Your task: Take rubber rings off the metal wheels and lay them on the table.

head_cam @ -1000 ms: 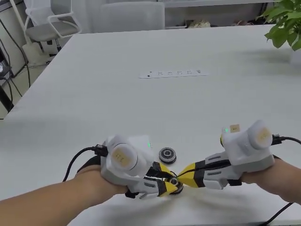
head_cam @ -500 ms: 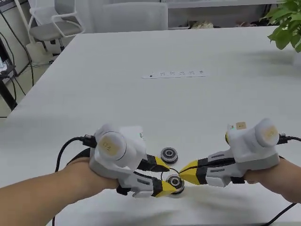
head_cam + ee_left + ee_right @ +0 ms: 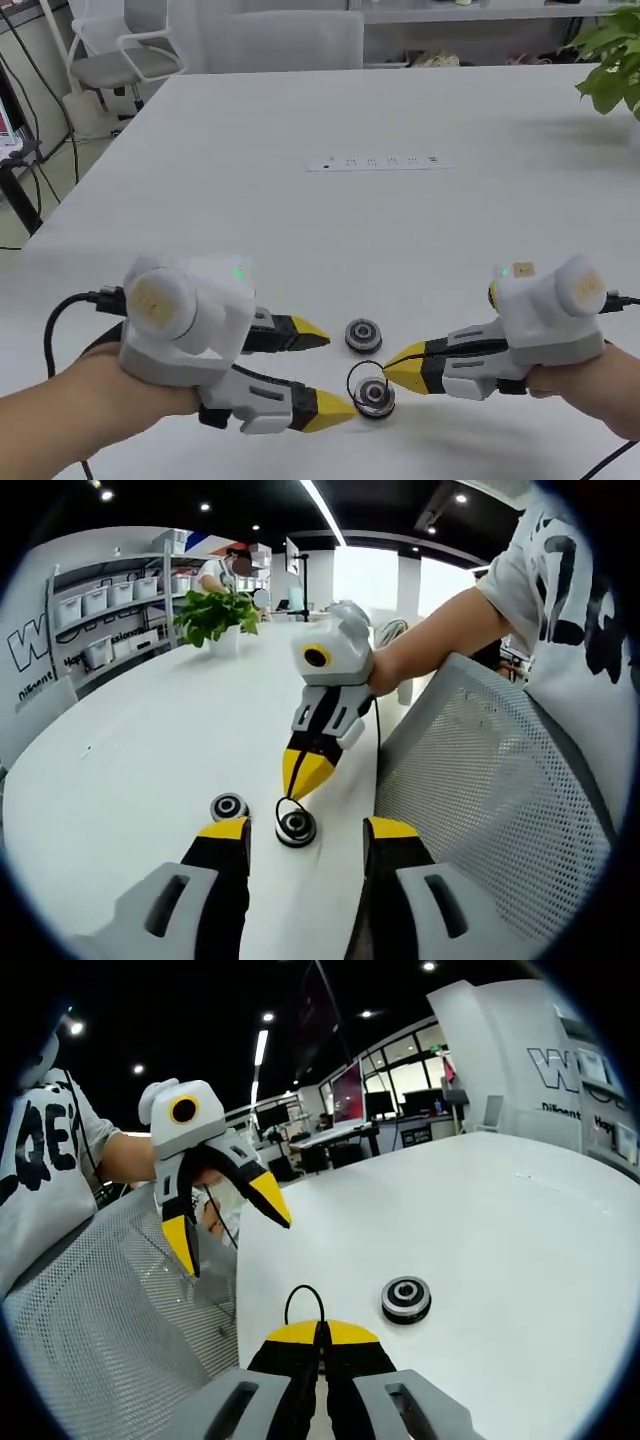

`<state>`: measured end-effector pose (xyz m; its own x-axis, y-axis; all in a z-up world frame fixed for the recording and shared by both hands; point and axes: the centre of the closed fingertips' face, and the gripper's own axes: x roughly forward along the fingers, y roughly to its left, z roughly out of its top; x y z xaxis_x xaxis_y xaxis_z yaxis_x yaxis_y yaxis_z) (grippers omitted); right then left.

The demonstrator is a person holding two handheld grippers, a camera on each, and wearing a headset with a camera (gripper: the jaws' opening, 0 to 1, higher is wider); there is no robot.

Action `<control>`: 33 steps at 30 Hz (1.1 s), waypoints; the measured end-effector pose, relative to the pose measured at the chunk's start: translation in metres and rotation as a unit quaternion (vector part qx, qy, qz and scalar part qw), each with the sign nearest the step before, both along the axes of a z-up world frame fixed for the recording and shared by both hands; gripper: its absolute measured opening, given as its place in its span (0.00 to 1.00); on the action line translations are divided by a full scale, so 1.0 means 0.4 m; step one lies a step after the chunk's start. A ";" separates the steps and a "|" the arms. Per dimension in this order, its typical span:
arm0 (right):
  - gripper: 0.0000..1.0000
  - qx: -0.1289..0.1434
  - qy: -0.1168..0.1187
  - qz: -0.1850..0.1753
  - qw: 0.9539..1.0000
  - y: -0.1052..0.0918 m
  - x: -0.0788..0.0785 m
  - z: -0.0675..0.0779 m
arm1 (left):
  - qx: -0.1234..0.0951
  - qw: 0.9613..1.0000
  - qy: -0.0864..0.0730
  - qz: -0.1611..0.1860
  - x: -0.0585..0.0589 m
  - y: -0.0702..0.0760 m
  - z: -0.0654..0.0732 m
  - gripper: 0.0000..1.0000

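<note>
A power strip (image 3: 380, 162) lies far back on the white desk (image 3: 200, 200), and a plant (image 3: 612, 65) stands at its far right corner. The left gripper view adds a mesh chair back (image 3: 480, 780) by the desk edge. The right gripper (image 3: 388, 366), jaws together, pinches a thin black rubber ring (image 3: 352, 378) that hangs as a loop at the near metal wheel (image 3: 375, 397); I cannot tell whether they touch. The left gripper (image 3: 340, 370) gapes wide beside that wheel. A second wheel (image 3: 362, 335), dark-rimmed, lies just behind.
</note>
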<state>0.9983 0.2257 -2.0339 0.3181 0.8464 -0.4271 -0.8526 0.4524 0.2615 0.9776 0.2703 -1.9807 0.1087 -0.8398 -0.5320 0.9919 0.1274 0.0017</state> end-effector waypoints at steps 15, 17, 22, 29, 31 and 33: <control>0.00 0.011 -0.005 -0.003 1.000 0.010 0.013 0.034 | -0.038 0.998 -0.012 0.049 -0.019 0.074 0.089 0.67; 0.00 0.011 -0.005 -0.002 1.000 0.014 0.015 0.038 | -0.041 0.998 -0.014 0.055 -0.021 0.085 0.096 0.68; 0.00 0.013 -0.009 0.001 1.000 0.026 0.023 0.048 | -0.043 0.996 -0.021 0.072 -0.020 0.109 0.105 0.75; 0.00 0.015 -0.010 0.009 1.000 0.052 0.030 0.055 | -0.049 0.993 -0.022 0.102 -0.014 0.147 0.110 0.85; 0.00 0.015 -0.009 0.011 1.000 0.058 0.030 0.056 | -0.051 0.992 -0.019 0.111 -0.013 0.157 0.108 0.87; 0.00 0.014 -0.009 0.013 1.000 0.064 0.031 0.055 | -0.049 0.992 -0.014 0.117 -0.014 0.164 0.105 0.90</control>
